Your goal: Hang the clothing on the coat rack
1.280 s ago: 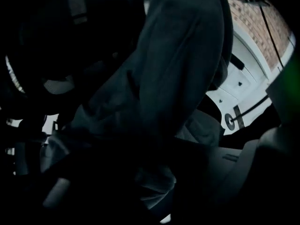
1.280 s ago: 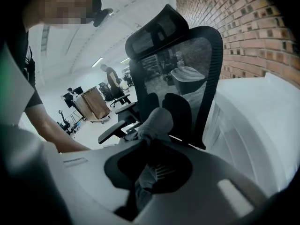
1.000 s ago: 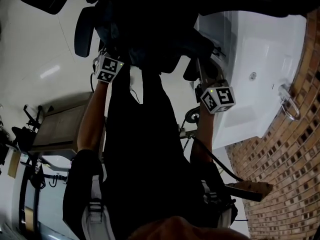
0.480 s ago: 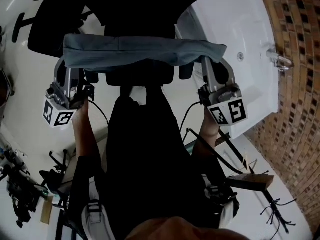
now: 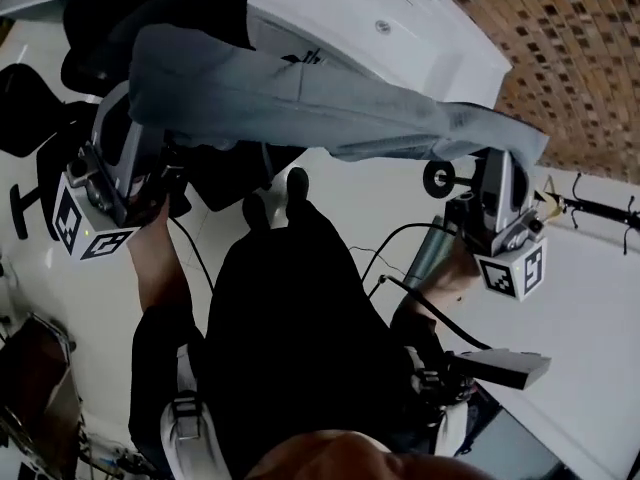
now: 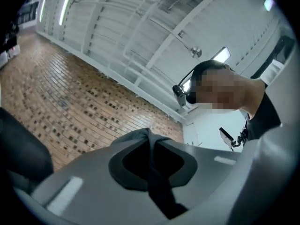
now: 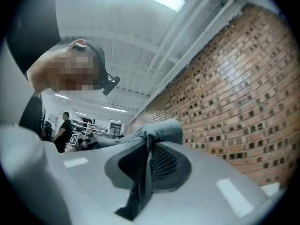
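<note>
A grey-blue garment [image 5: 310, 98] hangs stretched between my two grippers, in front of my dark-clothed body. My left gripper [image 5: 138, 96] holds its left end and my right gripper [image 5: 500, 153] its right end; both are raised. In the left gripper view the jaws are shut on a dark fold of the cloth [image 6: 150, 142]. A bunched grey fold [image 7: 151, 142] sits pinched between the shut jaws in the right gripper view. The black coat rack [image 5: 598, 208], with hooked arms, stands just right of my right gripper.
A brick wall [image 5: 560, 58] fills the top right, with a white tub-like fixture [image 5: 380, 28] beside it. A black office chair [image 5: 30, 118] stands at the left. Another person [image 7: 63, 125] stands far off in the right gripper view.
Both grippers have risen with the garment, now pulled out long between them. The view has swung, so the brick wall sits higher and the coat rack shows at the right.
</note>
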`<state>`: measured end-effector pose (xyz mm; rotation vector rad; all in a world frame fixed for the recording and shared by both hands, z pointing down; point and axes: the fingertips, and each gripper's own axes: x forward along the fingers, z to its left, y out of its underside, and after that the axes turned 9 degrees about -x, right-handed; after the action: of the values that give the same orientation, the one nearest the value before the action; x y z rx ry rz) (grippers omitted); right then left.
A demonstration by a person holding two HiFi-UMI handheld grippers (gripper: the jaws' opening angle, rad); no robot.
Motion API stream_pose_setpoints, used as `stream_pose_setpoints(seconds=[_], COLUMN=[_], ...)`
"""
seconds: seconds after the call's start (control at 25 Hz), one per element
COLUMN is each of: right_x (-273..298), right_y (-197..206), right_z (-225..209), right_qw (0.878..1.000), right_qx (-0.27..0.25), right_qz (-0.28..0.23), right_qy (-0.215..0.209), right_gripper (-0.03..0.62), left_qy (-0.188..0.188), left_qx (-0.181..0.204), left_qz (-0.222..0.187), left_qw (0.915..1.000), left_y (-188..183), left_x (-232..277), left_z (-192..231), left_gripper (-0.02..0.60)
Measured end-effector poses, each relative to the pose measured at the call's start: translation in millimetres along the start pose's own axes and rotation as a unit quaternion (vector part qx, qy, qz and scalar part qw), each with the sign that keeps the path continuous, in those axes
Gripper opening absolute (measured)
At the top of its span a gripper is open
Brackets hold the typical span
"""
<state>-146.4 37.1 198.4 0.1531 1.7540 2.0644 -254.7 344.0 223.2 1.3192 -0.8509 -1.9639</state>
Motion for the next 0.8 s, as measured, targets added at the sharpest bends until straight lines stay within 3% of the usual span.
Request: stream_pose_setpoints(seconds=[0.08, 0.16, 0.28, 0.36, 0.6, 0.72, 0.8], right_x=[-53, -116, -209, -266, -431, -515, -572], right_y=[-35, -76, -122, -134, -143, -154, -164], right_z=[-21, -49, -76, -89, -142, -174, -198], right_qw=[0.999, 0.992, 0.971, 0.956, 0.919, 0.902, 0.891], right_qx=[-0.022, -0.048, -0.086, -0.097, -0.1, -0.106, -0.113], right_qz=[-0.004, -0.012, -0.01, -0.003, 0.006, -0.007, -0.022], right_qy=[0.047, 0.112, 0.221, 0.276, 0.382, 0.417, 0.439], right_gripper=[0.014, 0.014, 0.014, 0.014, 0.014, 0.014, 0.014], left_qy=[0.043, 0.114, 0.222, 0.267, 0.309, 0.345, 0.372], left_qx=[-0.02, -0.046, -0.087, -0.114, -0.213, -0.264, -0.275], left_qz=[0.026, 0.042, 0.054, 0.06, 0.082, 0.091, 0.094], left_qw=[0.9985, 0.9915, 0.9696, 0.9551, 0.9233, 0.8965, 0.8815], left_y=[11, 21, 49, 78, 178, 231, 265], left_x=[46, 114, 205, 248, 343, 394, 430], left_z=[-32, -73, -134, -172, -280, -350, -399], left_gripper=[0.023, 0.023, 0.023, 0.023, 0.023, 0.023, 0.023])
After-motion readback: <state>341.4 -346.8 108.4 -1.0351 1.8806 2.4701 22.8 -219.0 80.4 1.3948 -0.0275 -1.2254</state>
